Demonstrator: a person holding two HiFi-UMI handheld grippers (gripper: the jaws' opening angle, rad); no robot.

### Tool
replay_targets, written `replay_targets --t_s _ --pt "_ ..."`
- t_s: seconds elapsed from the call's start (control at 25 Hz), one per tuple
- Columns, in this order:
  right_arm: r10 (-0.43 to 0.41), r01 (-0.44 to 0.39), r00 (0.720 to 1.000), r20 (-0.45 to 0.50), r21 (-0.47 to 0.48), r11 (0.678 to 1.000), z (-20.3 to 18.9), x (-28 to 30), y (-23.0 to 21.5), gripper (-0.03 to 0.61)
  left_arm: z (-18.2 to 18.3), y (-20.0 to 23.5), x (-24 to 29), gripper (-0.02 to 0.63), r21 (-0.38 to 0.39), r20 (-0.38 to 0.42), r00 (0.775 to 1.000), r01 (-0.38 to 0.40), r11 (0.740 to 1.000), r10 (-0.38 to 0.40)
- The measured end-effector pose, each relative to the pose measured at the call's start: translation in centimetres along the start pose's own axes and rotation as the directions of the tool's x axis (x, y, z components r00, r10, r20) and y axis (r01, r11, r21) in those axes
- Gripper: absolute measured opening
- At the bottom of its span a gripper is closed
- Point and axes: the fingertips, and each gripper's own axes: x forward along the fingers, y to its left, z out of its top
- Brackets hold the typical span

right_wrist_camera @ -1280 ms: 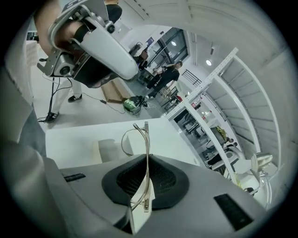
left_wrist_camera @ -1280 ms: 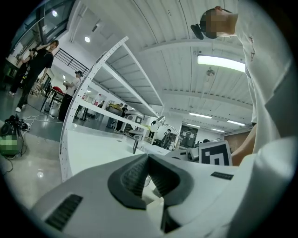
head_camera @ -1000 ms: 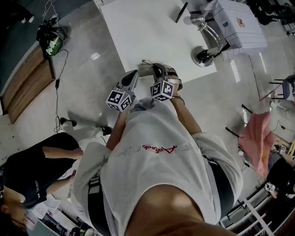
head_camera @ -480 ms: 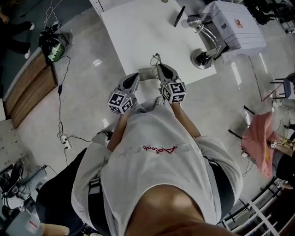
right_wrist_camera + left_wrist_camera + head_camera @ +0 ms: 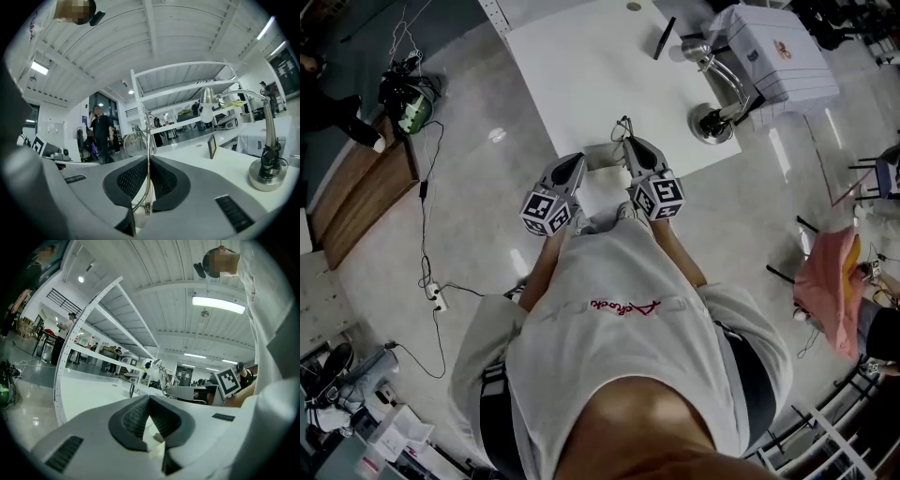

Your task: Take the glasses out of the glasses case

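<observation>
R tool [image 5: 149, 164] pinches the wire-frame glasses [image 5: 136, 143] by a thin temple, pads nearly closed on it, holding them above the counter [image 5: 581, 66] and clear of the glasses case [image 5: 600, 156] (grey, at the counter's near edge). L tool [image 5: 149, 398] has its pads pressed together at the case's end, prob. to steady it; whether it grips the case isn't clear.

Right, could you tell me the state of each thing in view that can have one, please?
Right gripper: shut on the glasses.
Glasses: out of the case, clamped by a thin wire part.
Left gripper: jaws together at the tips.
Glasses case: at the table edge between the grippers; open or closed unclear.
</observation>
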Motion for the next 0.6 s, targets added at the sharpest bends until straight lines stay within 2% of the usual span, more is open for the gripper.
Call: replay_targets --t_s 0.6 --pt "-0.024 0.024 1.0 -0.016 -0.017 1.0 -2.1 -0.5 5.4 0.032 -1.0 1.5 -4.7 -0.002 -0.04 -0.006 0.999 0.039 0.998 -0.04"
